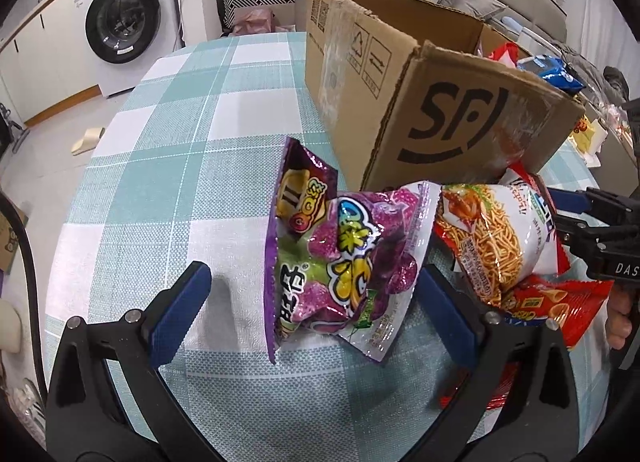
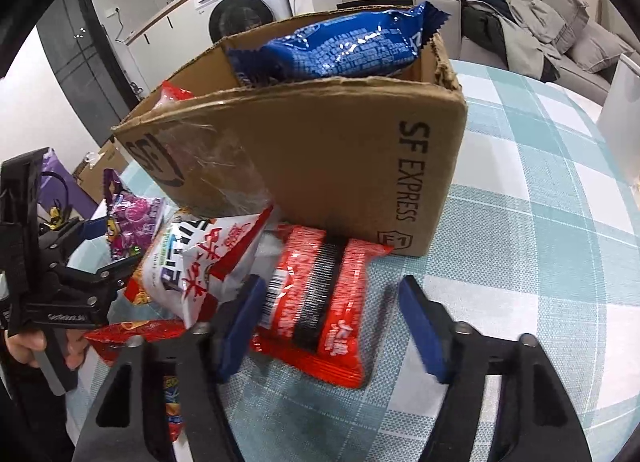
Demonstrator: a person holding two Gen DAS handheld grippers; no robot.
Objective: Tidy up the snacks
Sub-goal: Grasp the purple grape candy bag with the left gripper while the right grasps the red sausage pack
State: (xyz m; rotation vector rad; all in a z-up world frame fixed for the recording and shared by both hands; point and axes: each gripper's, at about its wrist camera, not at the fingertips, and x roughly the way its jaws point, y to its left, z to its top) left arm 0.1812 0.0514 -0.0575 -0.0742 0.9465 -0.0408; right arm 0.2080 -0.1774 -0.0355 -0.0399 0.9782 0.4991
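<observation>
A purple bag (image 1: pixel 344 262) is straddled by the released left hand-held gripper (image 1: pixel 312 302); a red packet (image 2: pixel 320 302) is flanked, ungripped, by the right hand-held gripper (image 2: pixel 332 326).

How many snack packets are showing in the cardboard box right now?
2. A blue packet lies across the top of the cardboard box; a red-and-white packet pokes up at its left corner in the right wrist view. Others may be hidden below the rim.

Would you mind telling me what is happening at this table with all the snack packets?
A person is sorting snacks into a cardboard box with two handheld grippers. The right gripper straddles a red packet on the table; only its left finger seems to touch. The left gripper is open around a purple packet. A blue packet already lies in the box.
</observation>
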